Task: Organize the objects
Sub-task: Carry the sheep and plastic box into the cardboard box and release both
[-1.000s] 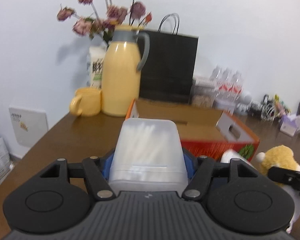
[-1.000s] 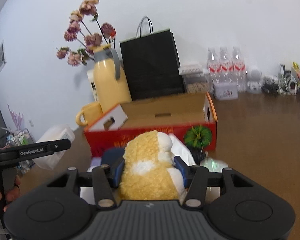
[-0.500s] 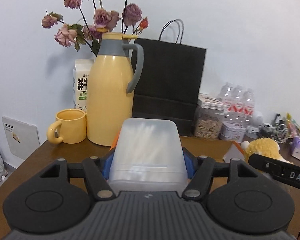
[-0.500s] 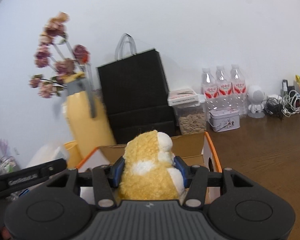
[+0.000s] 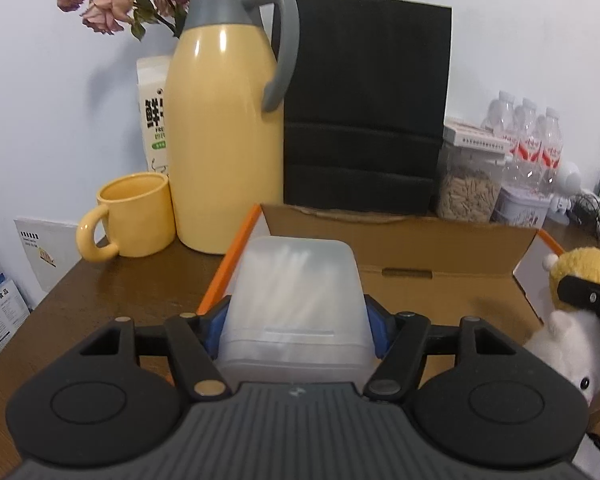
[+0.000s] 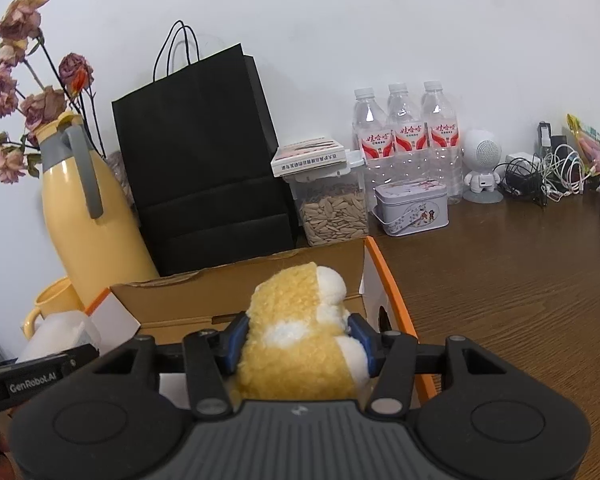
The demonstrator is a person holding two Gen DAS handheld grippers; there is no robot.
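Left gripper point(image 5: 296, 332) clamped on a frosted, rounded plastic container point(image 5: 296, 300), over the left end of the open cardboard box point(image 5: 440, 256). Right gripper point(image 6: 298, 338) squeezing a fuzzy yellow-white plush toy point(image 6: 300, 340), above the box's right end. Behind the box: glossy yellow jug point(image 5: 224, 140), matte black paper bag point(image 5: 364, 112).

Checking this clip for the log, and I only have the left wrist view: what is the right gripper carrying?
Observer: The right gripper is shut on a yellow and white plush toy.
Operator: What lies right of the water bottles?
Observer: A small white robot figure, then tangled cables.
Operator: Anything on the seed jar?
Observer: A flat printed box lies on the seed jar.
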